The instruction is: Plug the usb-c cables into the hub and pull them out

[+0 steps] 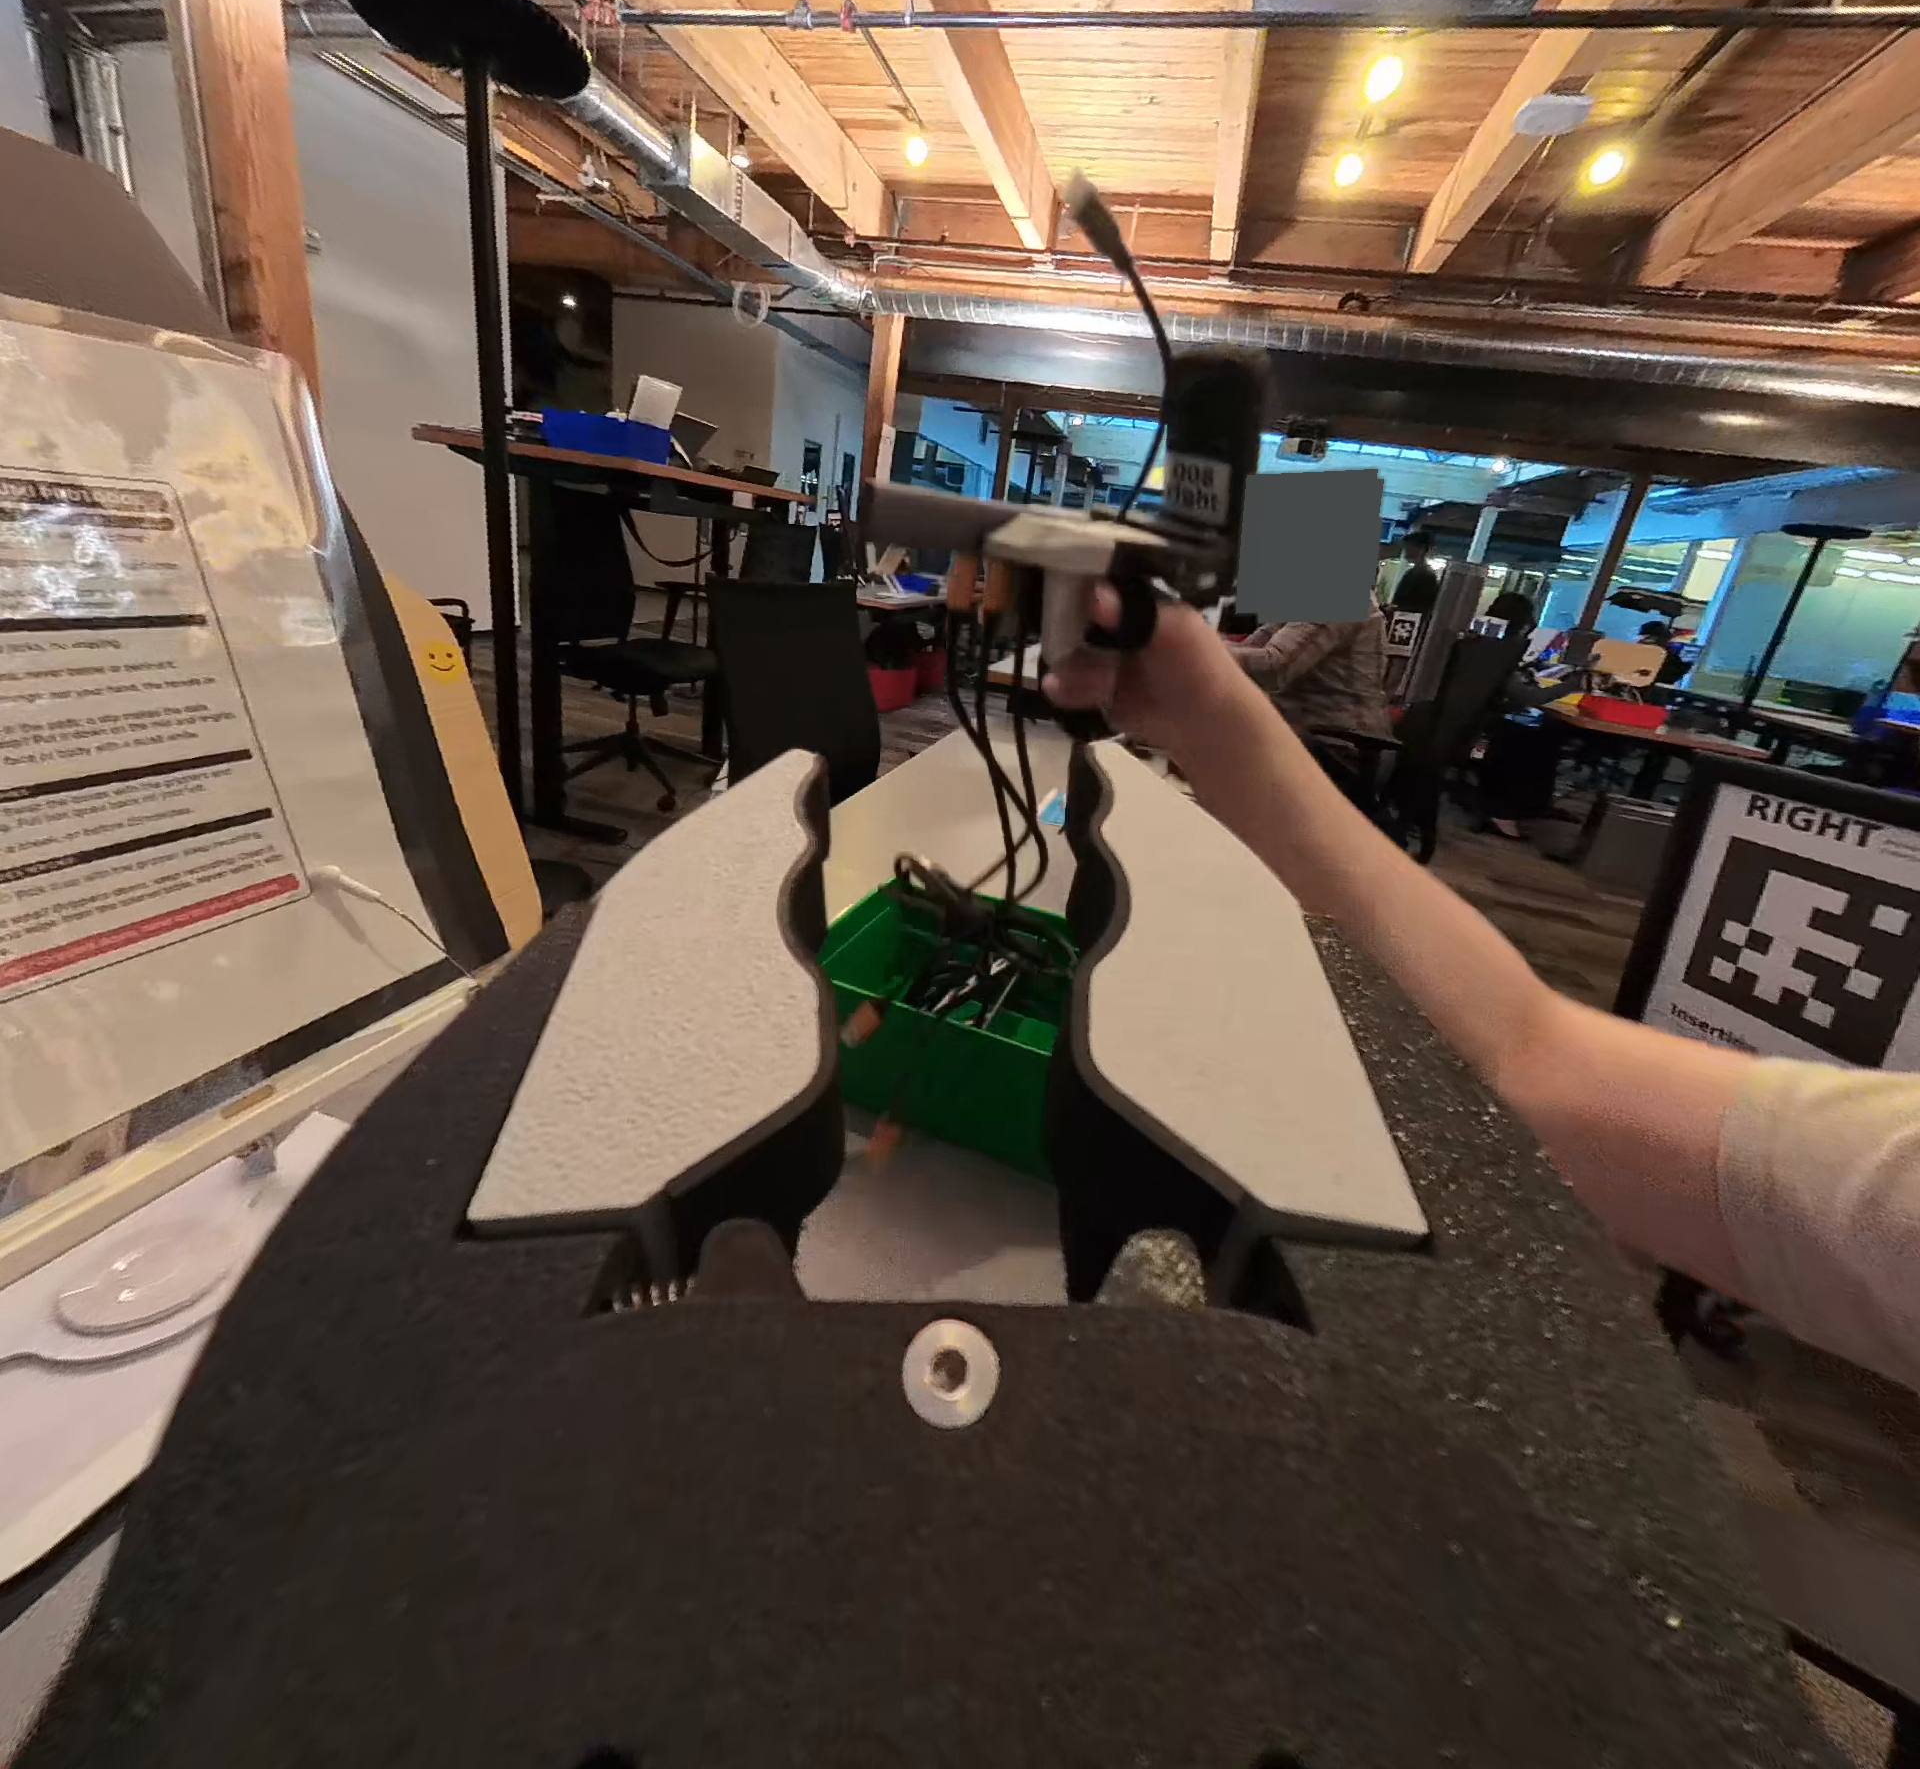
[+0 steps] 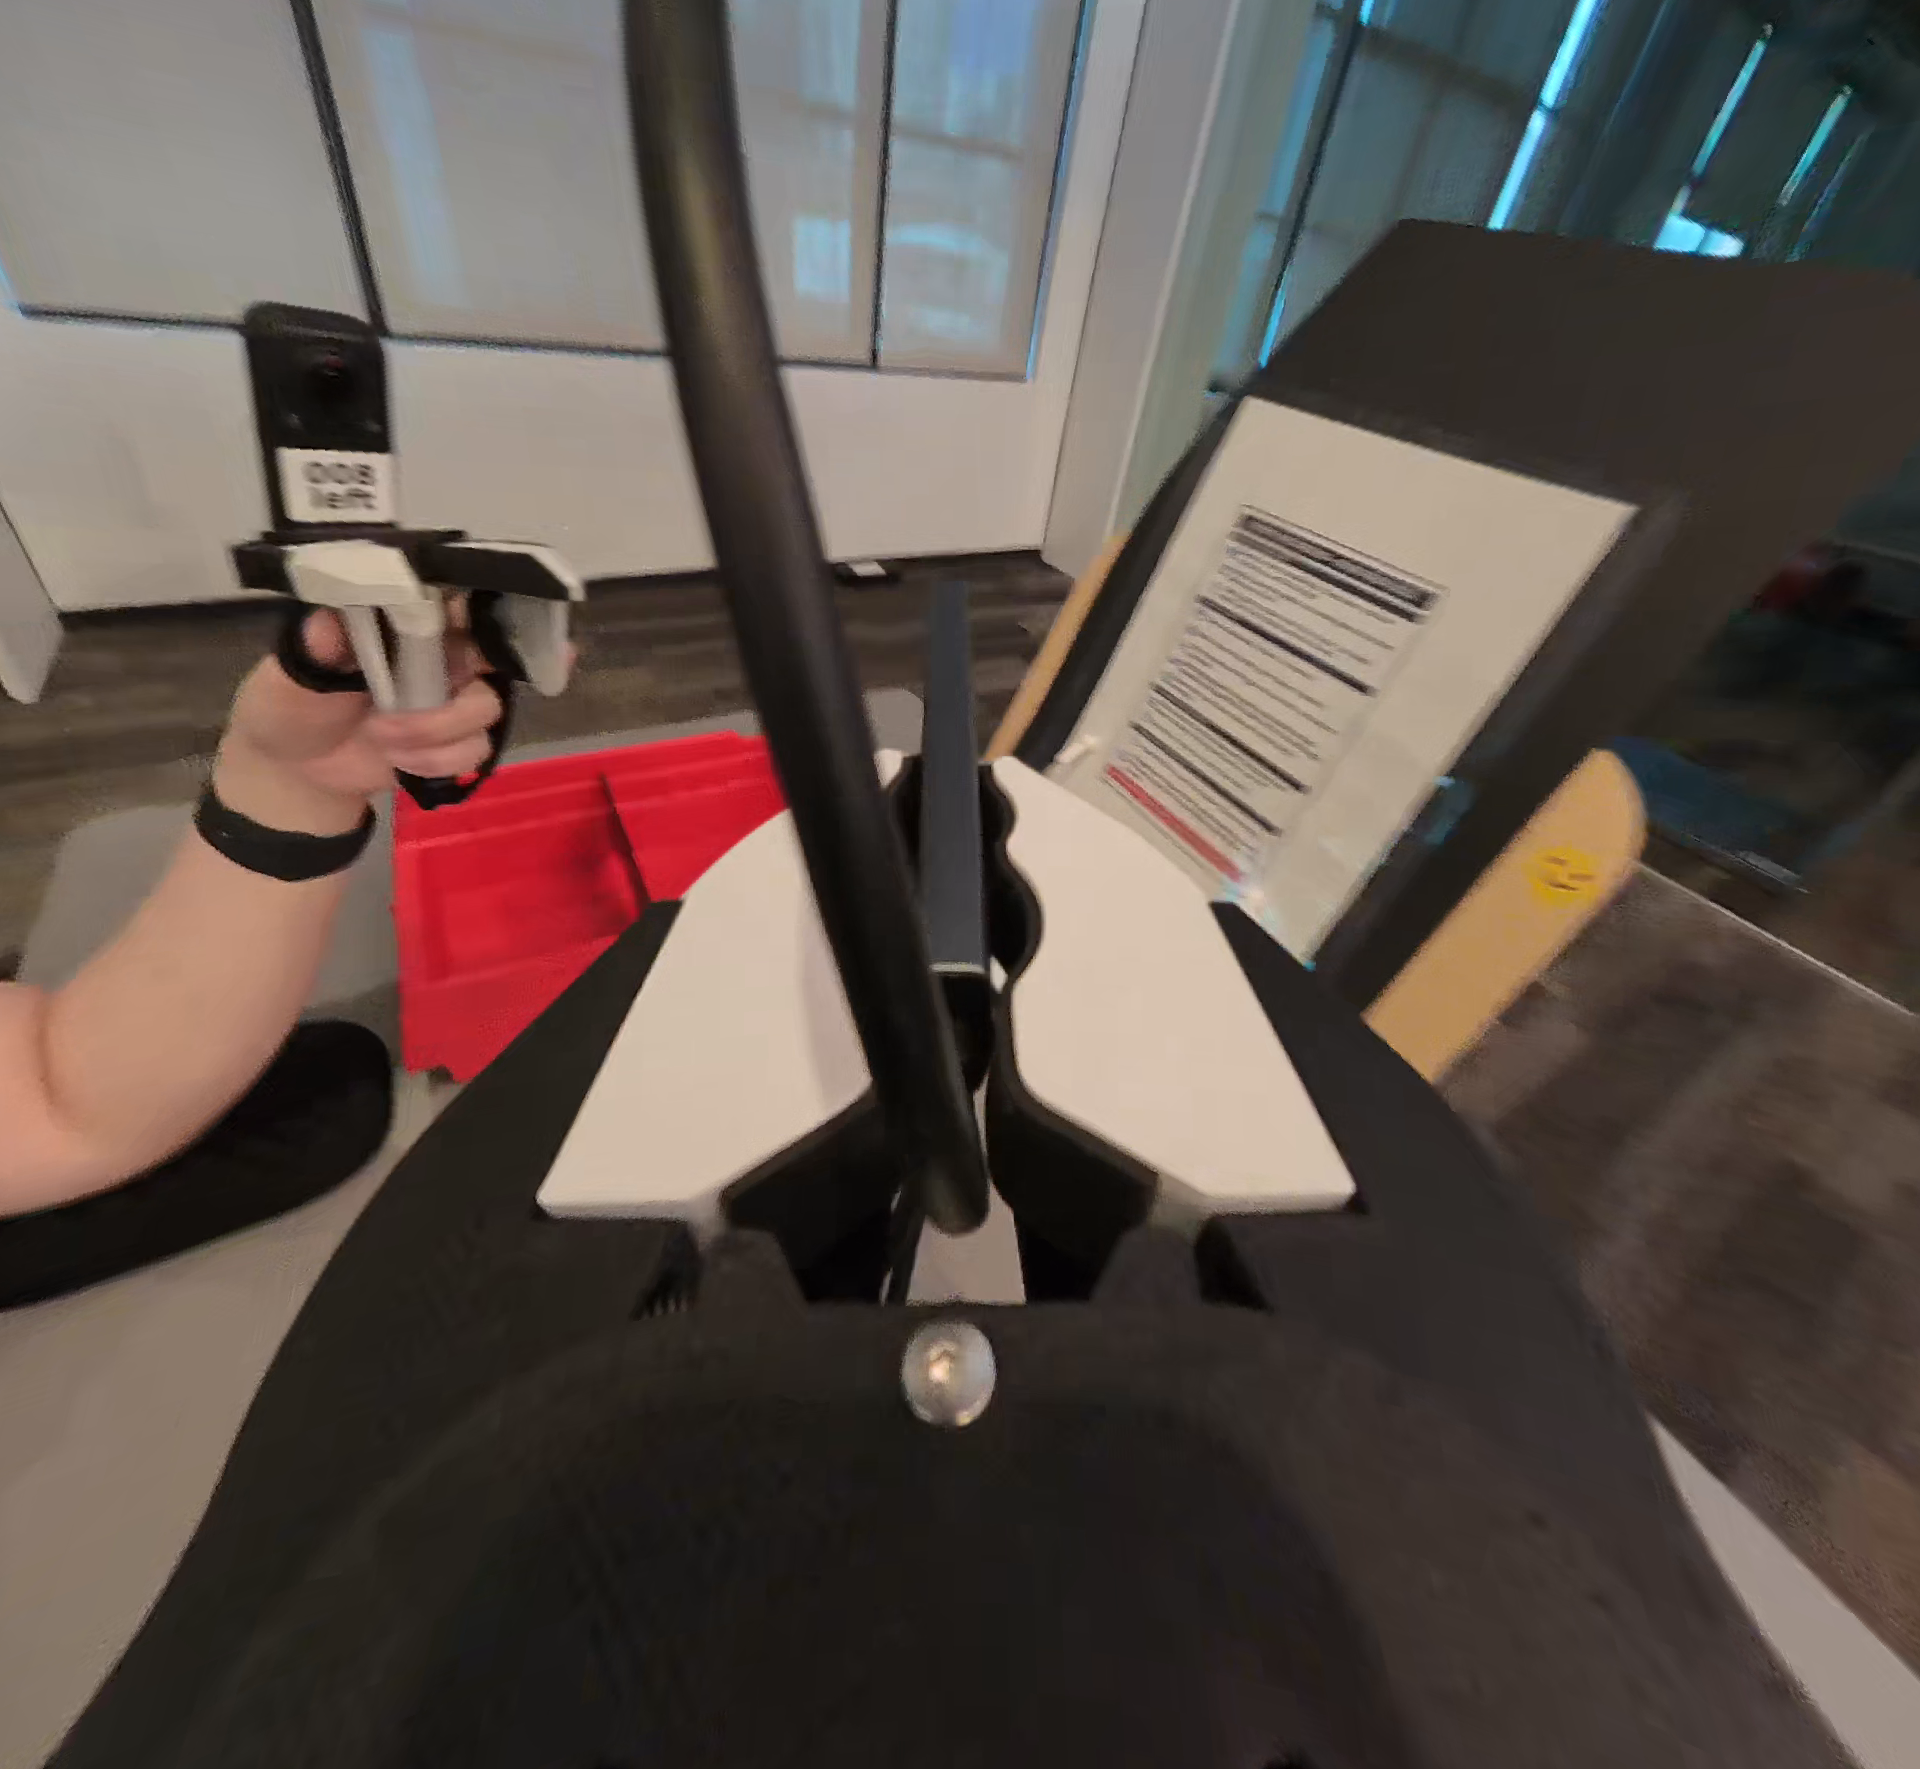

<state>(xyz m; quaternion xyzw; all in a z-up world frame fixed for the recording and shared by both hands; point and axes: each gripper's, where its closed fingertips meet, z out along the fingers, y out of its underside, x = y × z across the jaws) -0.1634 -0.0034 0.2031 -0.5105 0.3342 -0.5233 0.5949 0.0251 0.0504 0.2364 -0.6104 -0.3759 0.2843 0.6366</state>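
Observation:
My right gripper (image 2: 948, 769) is shut on the slim dark hub (image 2: 951, 784) and holds it up in the air. In the left wrist view the hub (image 1: 914, 506) sticks out to the left of the right gripper (image 1: 997, 535). Two black cables (image 1: 1003, 784) with orange plugs (image 1: 961, 589) hang from the hub's underside into the green bin (image 1: 956, 1085). The hub's own thick cable (image 2: 748, 472) arches up over the right gripper. My left gripper (image 1: 951, 774) is open and empty, its fingers framing the green bin. It also shows in the right wrist view (image 2: 530, 607), held in a hand.
The green bin holds a tangle of more cables, and an orange plug (image 1: 862, 1023) hangs over its left wall. A red bin (image 2: 582, 867) stands on the white table (image 1: 914, 1241). An instruction sheet stand (image 1: 125, 732) is on the left and a marker board (image 1: 1808, 919) on the right. Tip to tip, the grippers are about 20 centimetres apart.

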